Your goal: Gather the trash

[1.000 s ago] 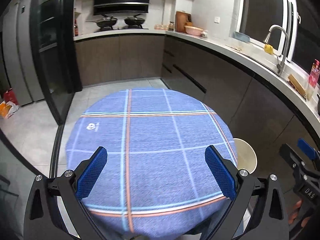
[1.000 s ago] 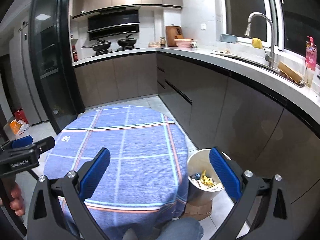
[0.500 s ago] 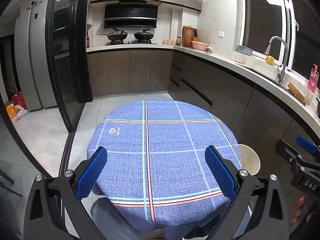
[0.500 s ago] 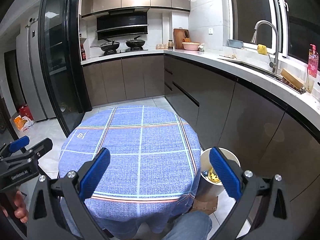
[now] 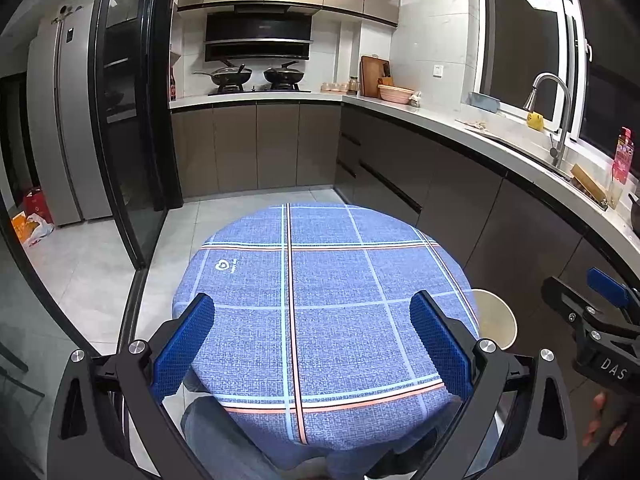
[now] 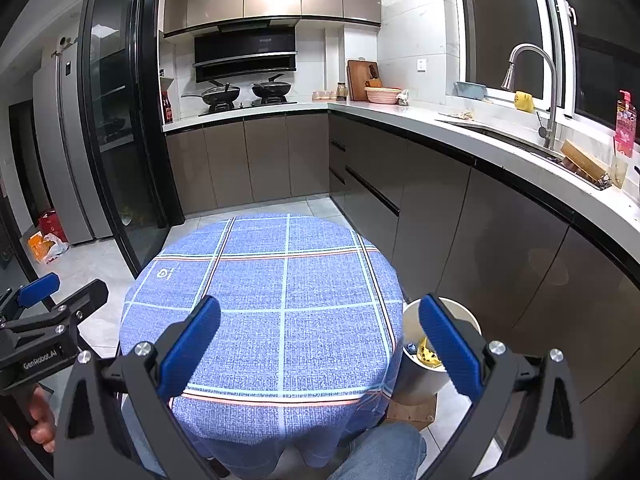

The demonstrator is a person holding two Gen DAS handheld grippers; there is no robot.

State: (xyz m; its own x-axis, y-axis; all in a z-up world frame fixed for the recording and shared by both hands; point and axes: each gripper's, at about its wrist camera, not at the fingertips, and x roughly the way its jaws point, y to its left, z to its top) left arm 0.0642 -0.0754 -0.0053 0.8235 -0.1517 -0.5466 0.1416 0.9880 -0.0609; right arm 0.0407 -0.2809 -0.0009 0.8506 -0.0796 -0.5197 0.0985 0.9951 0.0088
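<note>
Above the round table (image 5: 320, 312), left gripper (image 5: 312, 344) and right gripper (image 6: 320, 350) both hang with fingers wide and empty, likely because no trash shows on the cloth; it sits in the bin (image 6: 416, 376) just beside the table's right edge.

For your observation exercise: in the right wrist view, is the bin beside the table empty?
No: the bin holds yellow and blue scraps at its bottom.

"DAS" shows on the right hand-held gripper (image 5: 606, 368), "GenRobot.AI" on the left hand-held gripper (image 6: 38, 360).
</note>
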